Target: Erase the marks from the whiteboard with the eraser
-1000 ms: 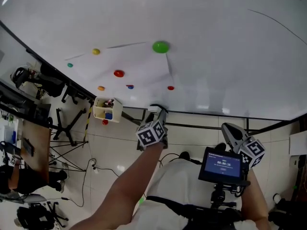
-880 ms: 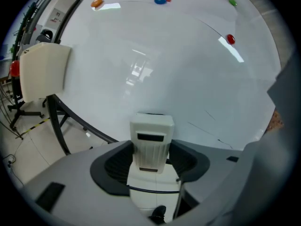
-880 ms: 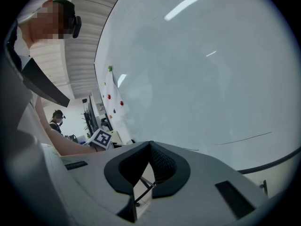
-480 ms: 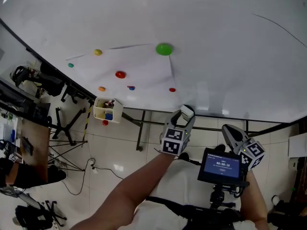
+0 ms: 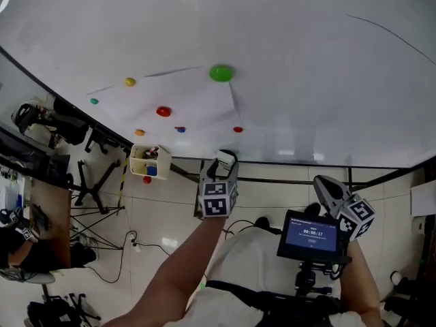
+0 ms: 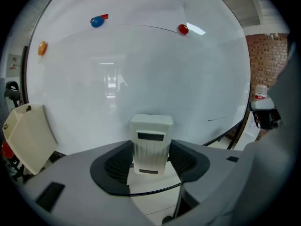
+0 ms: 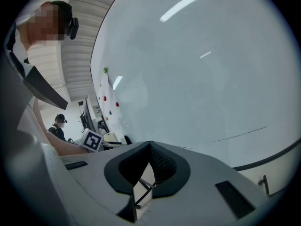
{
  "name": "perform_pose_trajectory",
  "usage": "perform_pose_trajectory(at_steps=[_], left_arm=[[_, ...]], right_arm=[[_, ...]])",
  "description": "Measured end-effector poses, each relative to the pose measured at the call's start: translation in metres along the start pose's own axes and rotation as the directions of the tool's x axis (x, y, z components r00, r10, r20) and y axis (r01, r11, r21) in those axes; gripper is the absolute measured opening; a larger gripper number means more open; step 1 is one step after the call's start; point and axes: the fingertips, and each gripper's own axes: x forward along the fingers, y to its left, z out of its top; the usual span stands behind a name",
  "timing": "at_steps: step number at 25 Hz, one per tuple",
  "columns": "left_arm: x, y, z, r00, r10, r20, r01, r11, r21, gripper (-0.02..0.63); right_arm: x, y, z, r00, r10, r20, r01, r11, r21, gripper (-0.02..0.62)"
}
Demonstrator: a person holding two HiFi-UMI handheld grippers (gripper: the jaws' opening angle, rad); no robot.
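The whiteboard (image 5: 300, 67) fills the upper part of the head view. A thin dark curved line (image 5: 392, 34) crosses its upper right. My left gripper (image 5: 222, 171) is shut on a white eraser (image 5: 225, 159), held up at the board's lower edge, below a small red magnet (image 5: 237, 129). In the left gripper view the eraser (image 6: 150, 140) stands upright between the jaws, facing the board (image 6: 141, 69), with a short dark mark (image 6: 217, 119) to its right. My right gripper (image 5: 332, 188) stays low at the right, shut with nothing in it; its view shows a long thin line (image 7: 237, 136).
A paper sheet (image 5: 187, 101) is pinned to the board by coloured magnets, among them a green one (image 5: 220, 73) and a red one (image 5: 163, 112). A white box of markers (image 5: 150, 161) hangs at the board's lower left edge. A small screen (image 5: 313, 236) sits before the person's chest.
The left gripper with the eraser swung right along the board's lower edge, then came back left to about where it started. The right gripper has stayed put.
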Motion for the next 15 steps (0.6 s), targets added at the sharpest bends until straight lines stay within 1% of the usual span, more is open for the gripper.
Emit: perform_pose_trajectory(at_steps=[3,5,8,11,13,15], left_arm=[[0.002,-0.001,0.000,0.999,0.042,-0.007,-0.042,0.999,-0.016,0.276],[0.004,-0.014,0.002,0.999,0.035,-0.002,-0.035,0.999,-0.010,0.276],[0.010,-0.048,0.005,0.999,-0.038,0.001,0.038,0.998,0.043,0.278],[0.013,-0.076,0.009,0.993,-0.114,-0.006,0.114,0.990,0.083,0.278],[0.012,-0.088,0.009,0.988,-0.155,-0.010,0.155,0.981,0.118,0.278],[0.013,-0.092,0.009,0.985,-0.175,-0.005,0.174,0.977,0.122,0.278]], right_arm=[[-0.001,0.002,0.001,1.000,-0.004,0.003,0.004,1.000,-0.001,0.029],[-0.001,0.004,0.002,1.000,-0.006,0.001,0.006,1.000,-0.004,0.029],[-0.003,0.004,0.003,1.000,-0.016,-0.004,0.016,1.000,-0.009,0.029],[-0.007,0.002,0.004,0.999,-0.030,-0.009,0.030,0.999,-0.011,0.029],[-0.009,0.001,0.005,0.999,-0.038,-0.011,0.038,0.999,-0.012,0.029],[-0.011,0.000,0.005,0.999,-0.046,-0.014,0.046,0.999,-0.011,0.029]])
